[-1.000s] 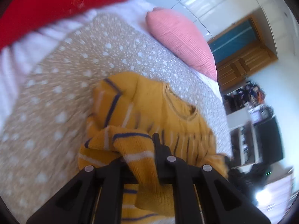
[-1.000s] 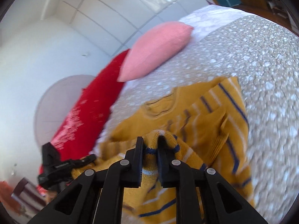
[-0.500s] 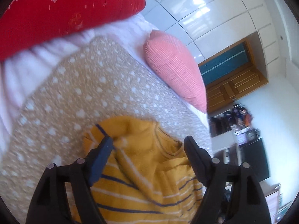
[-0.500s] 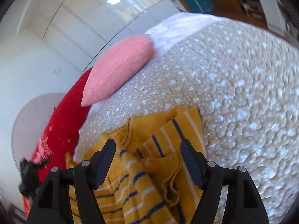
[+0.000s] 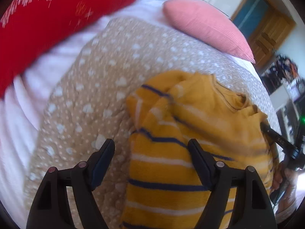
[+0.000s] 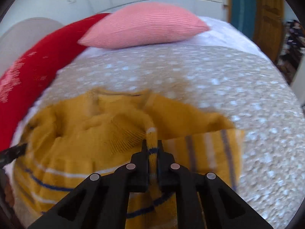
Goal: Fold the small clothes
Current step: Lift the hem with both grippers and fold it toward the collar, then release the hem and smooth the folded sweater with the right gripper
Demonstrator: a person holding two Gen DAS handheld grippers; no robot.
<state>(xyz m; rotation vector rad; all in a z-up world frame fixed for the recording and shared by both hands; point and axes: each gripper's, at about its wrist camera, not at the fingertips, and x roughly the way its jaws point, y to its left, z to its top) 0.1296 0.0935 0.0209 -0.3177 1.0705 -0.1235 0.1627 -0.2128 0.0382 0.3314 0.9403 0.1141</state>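
A small mustard-yellow sweater (image 5: pixel 190 118) with navy and white stripes lies crumpled on the dotted beige bedspread (image 5: pixel 85 95). My left gripper (image 5: pixel 150 143) hangs open just above the sweater's left part; its pads touch nothing. In the right wrist view the sweater (image 6: pixel 95 133) fills the lower middle, and my right gripper (image 6: pixel 152 143) is shut on a raised striped fold of it. The left wrist view catches the right gripper's tip (image 5: pixel 266 129) at the sweater's right edge. The left gripper's finger (image 6: pixel 13 152) pokes in at the far left of the right wrist view.
A red pillow (image 5: pixel 47 15) and a pink pillow (image 5: pixel 205 26) lie at the head of the bed on a white sheet (image 5: pixel 24 99). A wooden door (image 5: pixel 266 30) and cluttered shelves (image 5: pixel 286 72) stand beyond the bed. A hand (image 5: pixel 282 177) shows at the right.
The left gripper let go of the striped sleeve, opened wide and sank toward the sweater. The right gripper opened, shifted sideways, then shut on another fold.
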